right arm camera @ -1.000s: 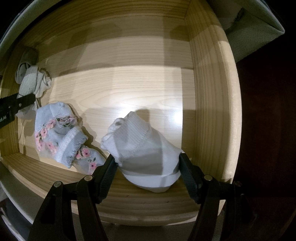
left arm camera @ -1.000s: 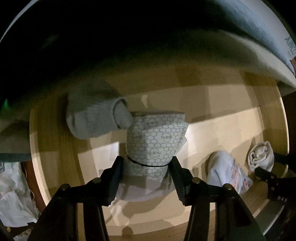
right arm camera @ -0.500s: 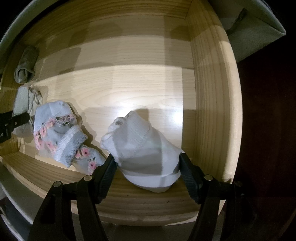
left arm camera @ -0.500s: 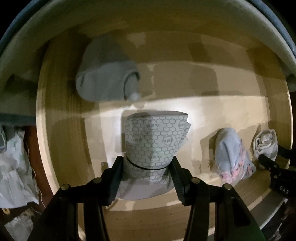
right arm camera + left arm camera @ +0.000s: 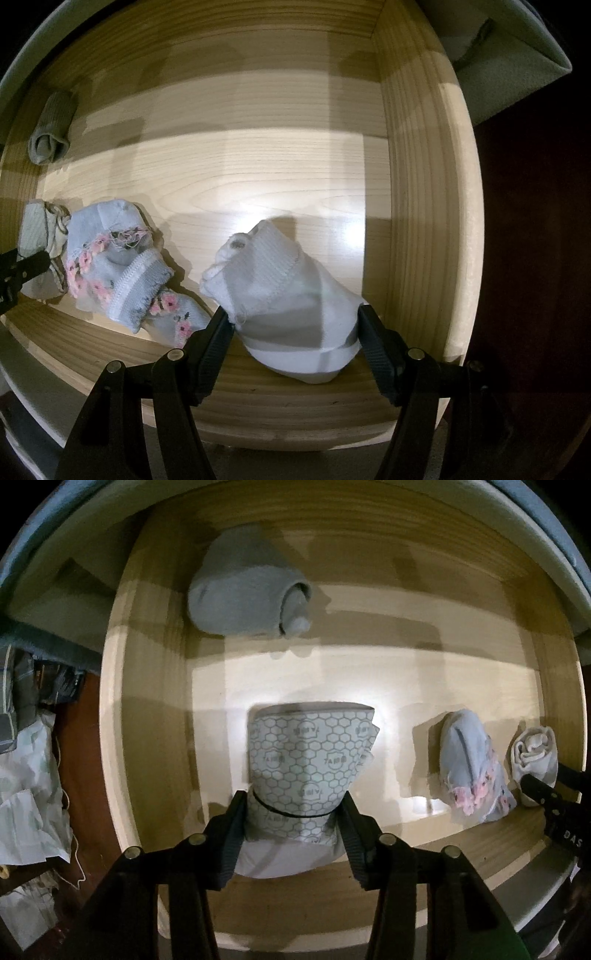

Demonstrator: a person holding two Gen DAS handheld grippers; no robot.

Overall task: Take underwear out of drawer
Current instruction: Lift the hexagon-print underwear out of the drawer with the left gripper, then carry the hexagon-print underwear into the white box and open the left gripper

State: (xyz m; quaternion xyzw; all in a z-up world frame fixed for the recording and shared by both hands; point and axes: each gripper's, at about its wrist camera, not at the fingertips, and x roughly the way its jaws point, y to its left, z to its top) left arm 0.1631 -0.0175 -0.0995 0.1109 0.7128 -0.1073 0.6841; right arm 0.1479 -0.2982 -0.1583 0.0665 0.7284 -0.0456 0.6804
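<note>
My left gripper [image 5: 293, 812] is shut on a folded hexagon-print underwear [image 5: 310, 760] and holds it above the wooden drawer [image 5: 147, 738]. My right gripper [image 5: 295, 325] is shut on a rolled white underwear [image 5: 284, 291] near the drawer's front right corner; it also shows in the left wrist view [image 5: 533, 753]. A light blue floral underwear [image 5: 118, 266] lies on the drawer floor just left of the right gripper, also seen in the left wrist view [image 5: 472, 768]. A grey rolled piece [image 5: 247, 594] lies at the drawer's back left, also in the right wrist view [image 5: 51, 129].
The drawer's right wall [image 5: 421, 184] stands close beside the right gripper. The front rim [image 5: 295, 413] runs under both grippers. Crumpled white bags [image 5: 29, 794] lie on the floor left of the drawer. A grey-green cloth [image 5: 498, 66] hangs at the upper right.
My left gripper has lifted up and back with the hexagon-print underwear, so the whole drawer now shows below it. The right gripper has stayed still on the white underwear.
</note>
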